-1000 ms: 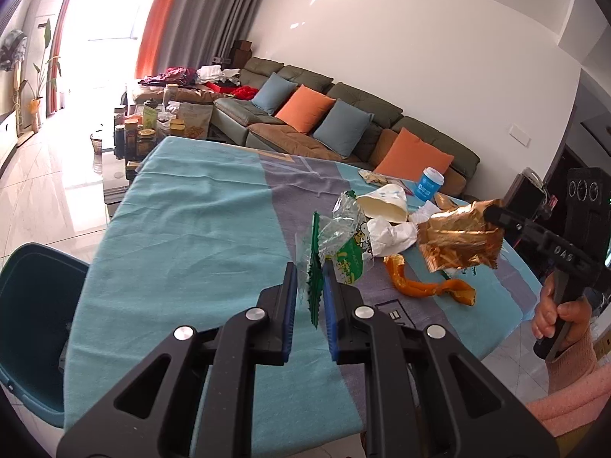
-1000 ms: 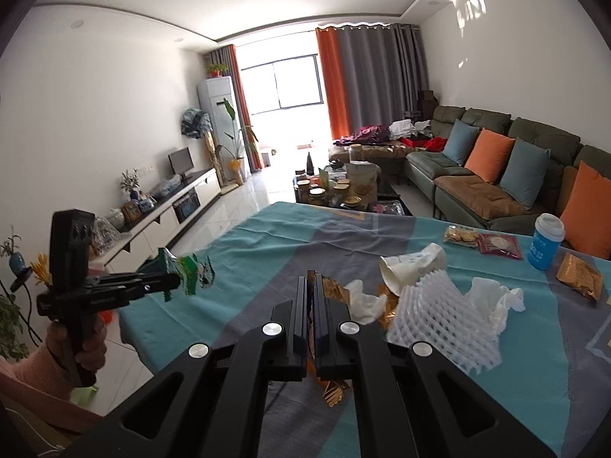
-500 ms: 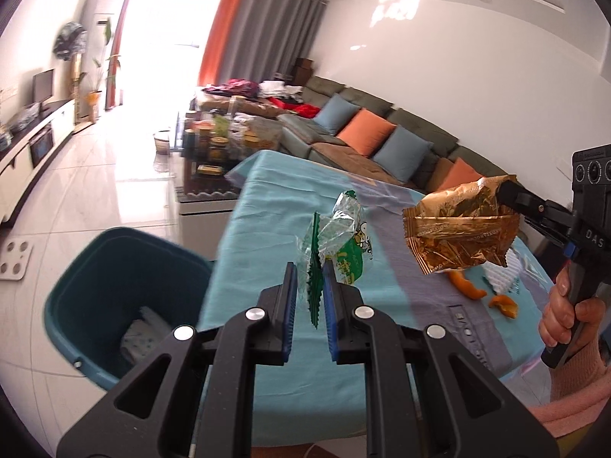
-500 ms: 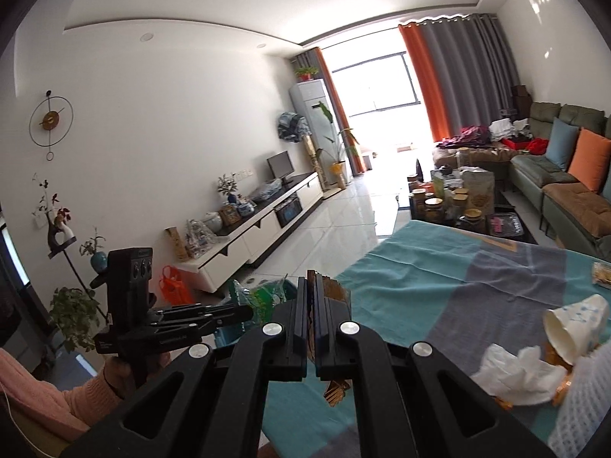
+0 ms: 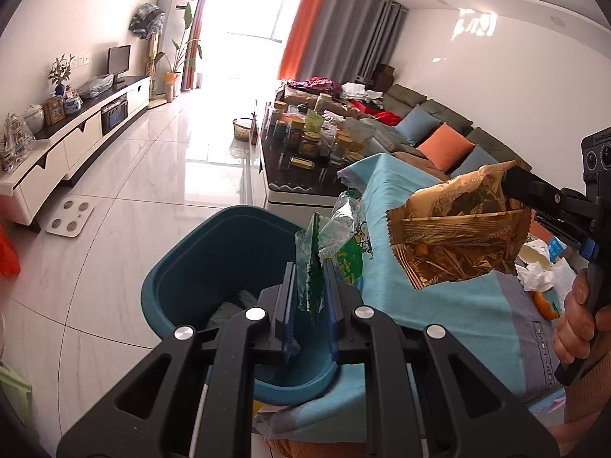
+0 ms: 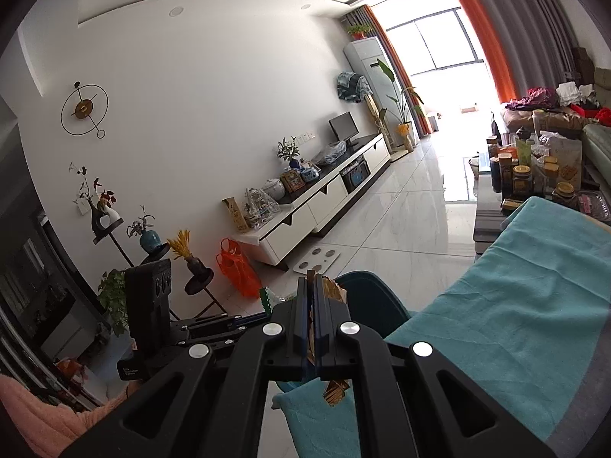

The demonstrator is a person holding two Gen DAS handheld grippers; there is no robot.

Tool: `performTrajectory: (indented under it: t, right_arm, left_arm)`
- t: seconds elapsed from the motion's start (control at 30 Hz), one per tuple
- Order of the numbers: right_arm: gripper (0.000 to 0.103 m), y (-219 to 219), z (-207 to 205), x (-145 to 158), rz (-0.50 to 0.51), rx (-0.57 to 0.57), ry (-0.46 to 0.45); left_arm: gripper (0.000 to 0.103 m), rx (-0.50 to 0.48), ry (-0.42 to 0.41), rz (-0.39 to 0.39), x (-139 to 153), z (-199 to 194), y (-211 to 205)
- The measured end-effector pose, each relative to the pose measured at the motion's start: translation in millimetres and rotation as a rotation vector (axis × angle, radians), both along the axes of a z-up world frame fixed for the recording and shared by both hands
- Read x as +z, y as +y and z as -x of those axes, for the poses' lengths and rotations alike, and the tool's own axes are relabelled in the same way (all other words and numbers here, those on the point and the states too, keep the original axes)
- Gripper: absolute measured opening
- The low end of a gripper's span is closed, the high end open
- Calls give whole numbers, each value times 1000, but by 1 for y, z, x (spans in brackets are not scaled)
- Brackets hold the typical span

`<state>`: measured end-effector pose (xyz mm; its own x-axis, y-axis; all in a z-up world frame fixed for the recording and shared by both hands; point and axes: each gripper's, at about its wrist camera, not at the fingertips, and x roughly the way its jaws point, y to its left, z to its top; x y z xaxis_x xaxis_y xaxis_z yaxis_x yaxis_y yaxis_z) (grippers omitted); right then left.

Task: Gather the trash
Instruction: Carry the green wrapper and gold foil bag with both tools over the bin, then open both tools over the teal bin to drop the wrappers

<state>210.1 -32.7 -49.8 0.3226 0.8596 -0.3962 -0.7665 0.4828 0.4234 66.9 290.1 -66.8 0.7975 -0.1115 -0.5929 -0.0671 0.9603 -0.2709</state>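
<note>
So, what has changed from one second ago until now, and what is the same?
Both grippers swung away from the table toward the teal bin. The left gripper now holds the green wrapper above the bin, with its fingers slightly wider apart than before. The right gripper brought the gold wrapper close beside it. Neither wrapper was let go; cup, tissue and peel remain on the table.

Teal bin [image 5: 198, 267]; gold wrapper [image 5: 458, 229]; green-clear wrapper [image 5: 336, 244]; teal-grey striped cloth [image 5: 439, 305]; orange peel [image 5: 544, 301].
</note>
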Motion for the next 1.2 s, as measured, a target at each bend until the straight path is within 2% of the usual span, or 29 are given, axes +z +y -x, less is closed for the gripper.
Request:
performTrajectory:
  t: [0.2,0.47,0.8,0.9,0.97,1.0,1.2]
  right_arm:
    - [2,32,-23,-26,20,35,106]
    - [2,63,-42,-53,61,61,218]
    - [6,87,-53,-69,119,43,279]
    - [7,86,-54,-71,120,30,285]
    - [12,83,-56,-72,123,20,291]
    - [16,81,-57,-73,125,10,297]
    - [16,68,-54,-71,113,-3,294]
  left_arm:
    - [14,53,58,8,-20,-6,26]
    - [14,87,123,26,-45,-21,39]
    - [18,105,160,34,-62,-43,33]
    - [25,105,164,32,-64,-47,30]
    - [36,107,167,29,-65,-49,26]
    - [36,112,169,27,-65,-51,26]
    - [37,100,147,33,-59,-49,22]
